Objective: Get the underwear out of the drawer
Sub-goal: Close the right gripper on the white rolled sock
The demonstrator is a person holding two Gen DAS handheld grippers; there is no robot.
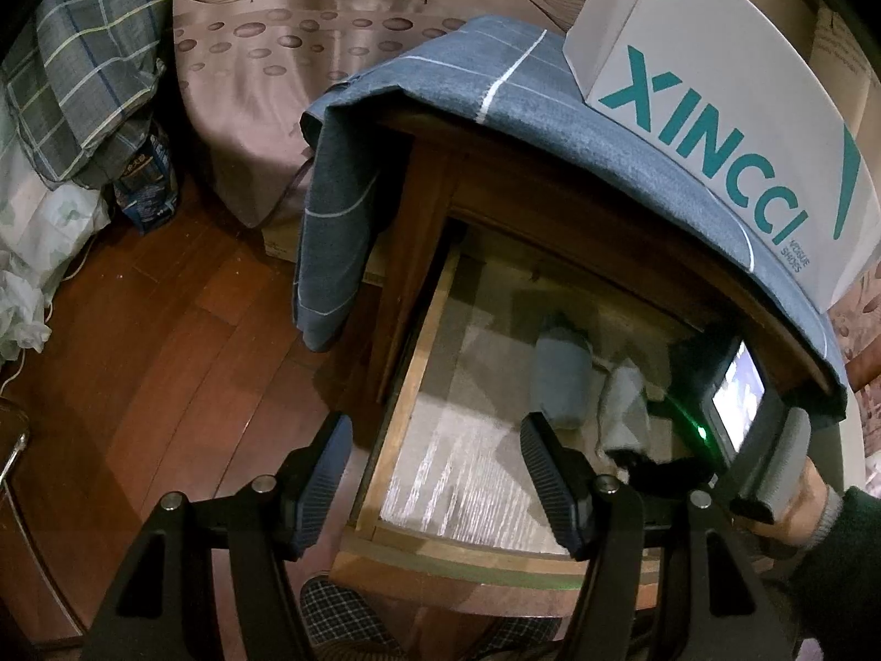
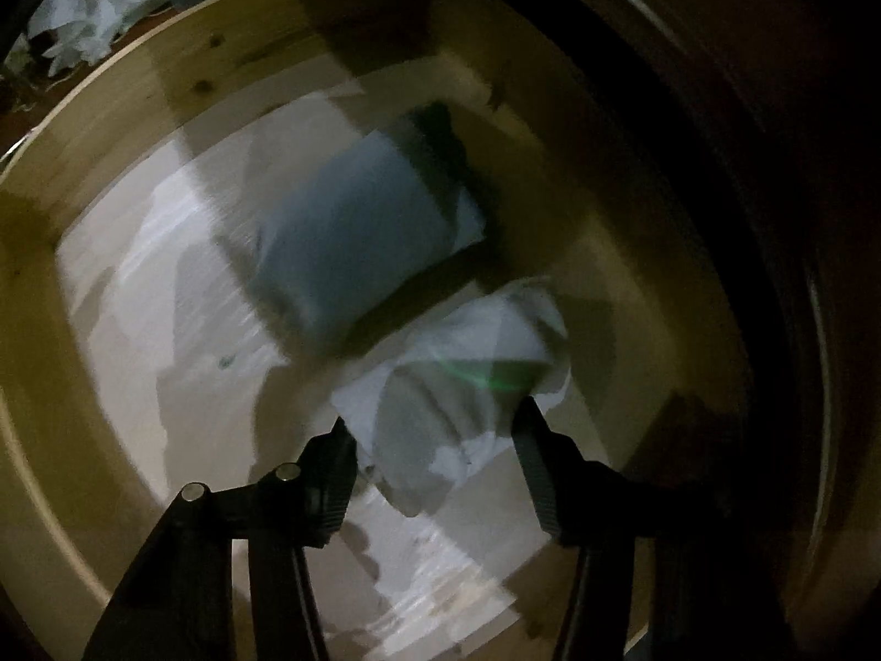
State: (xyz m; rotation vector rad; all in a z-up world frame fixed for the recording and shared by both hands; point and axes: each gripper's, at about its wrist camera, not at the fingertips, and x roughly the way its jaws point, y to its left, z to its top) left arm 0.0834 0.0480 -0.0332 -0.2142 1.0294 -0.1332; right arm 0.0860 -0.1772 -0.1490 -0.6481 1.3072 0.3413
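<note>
So we've got the drawer [image 1: 410,385] pulled open under the little wooden table, and there are two folded bits of underwear sitting on the pale liner inside: a blue roll [image 2: 363,231] further back and a light grey piece [image 2: 468,385] just beside it, closer to us. Our right gripper [image 2: 435,429] is down in the drawer with a finger either side of the grey piece, but the view is blurry and dark, so we can't tell whether the pads are actually pressing the fabric or just standing beside it. Our left gripper [image 1: 435,451] hovers over the drawer's front corner with its fingers spread and nothing between them. What could go wrong from here, as we see it: soft folded cloth like this can squash and slip, so if we only pinch the top layer it may unfold and trail as we lift, maybe snagging on the drawer's edge or the tabletop overhang above. The blue roll is near enough that a sloppy pinch could drag it along too. There's also a shoebox [image 1: 732,104] on the cloth-covered top, so bumping upward isn't great.
</note>
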